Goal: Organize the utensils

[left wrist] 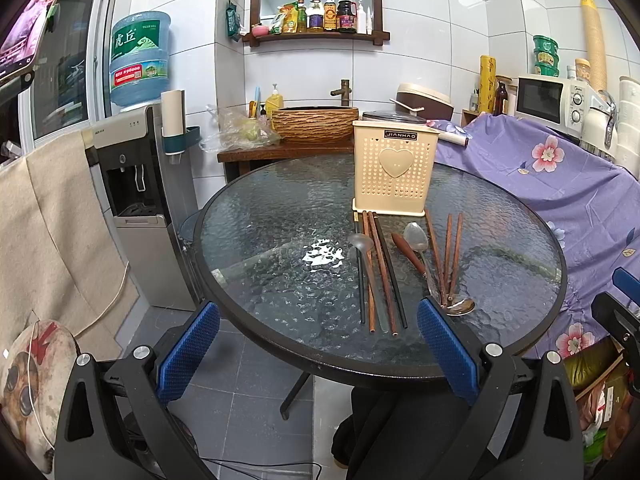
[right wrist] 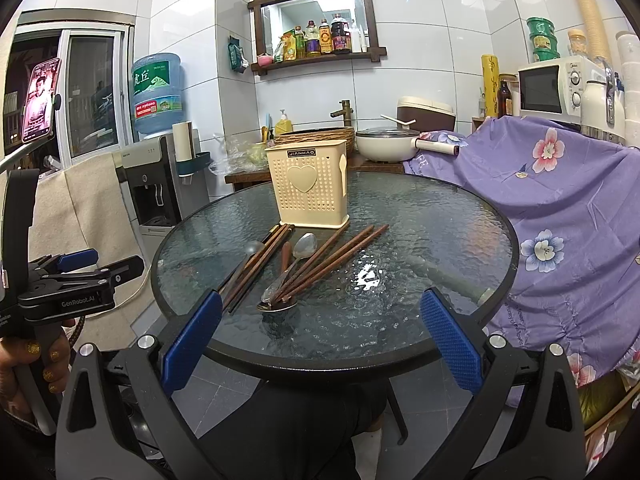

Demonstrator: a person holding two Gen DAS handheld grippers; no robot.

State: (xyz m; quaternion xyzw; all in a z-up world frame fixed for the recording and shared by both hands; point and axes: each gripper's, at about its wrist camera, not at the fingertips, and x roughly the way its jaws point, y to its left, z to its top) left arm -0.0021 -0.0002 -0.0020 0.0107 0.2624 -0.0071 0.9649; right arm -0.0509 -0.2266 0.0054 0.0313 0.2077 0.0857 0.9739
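Round glass table (left wrist: 280,208) at centre frame in both wrist views, set in a white-tiled kitchen. Cream perforated utensil holder (left wrist: 394,168), heart on its front, upright toward the far side of the tabletop — right of centre in the left view, just left of centre in the right view.

Loose utensils spread on the glass just in front of the holder: a bundle of dark and brown chopsticks (left wrist: 380,268) running from the holder's base toward the near rim, with a grey ladle-type spoon (left wrist: 360,240) lying against them; beside these a wooden-handled spoon (left wrist: 416,240), and three more brown chopsticks (left wrist: 450,256) converging at the bowl of a steel spoon (left wrist: 460,307) close to the near edge. Nothing visible inside the holder from these angles.

Left gripper (left wrist: 318,350) low in the frame at the near rim, blue-padded fingers (left wrist: 188,354) spread wide, nothing between them. Right gripper (right wrist: 320,340) likewise agape at the bottom of its own view, empty, short of the utensils. Left gripper also seen side-on at the left edge of the right view, gripped by a hand (right wrist: 24,364) with glittery nails.

Behind the table: a water dispenser (left wrist: 132,200) at left, purple floral cloth (left wrist: 560,184) at right, a microwave (left wrist: 552,100) at upper right.
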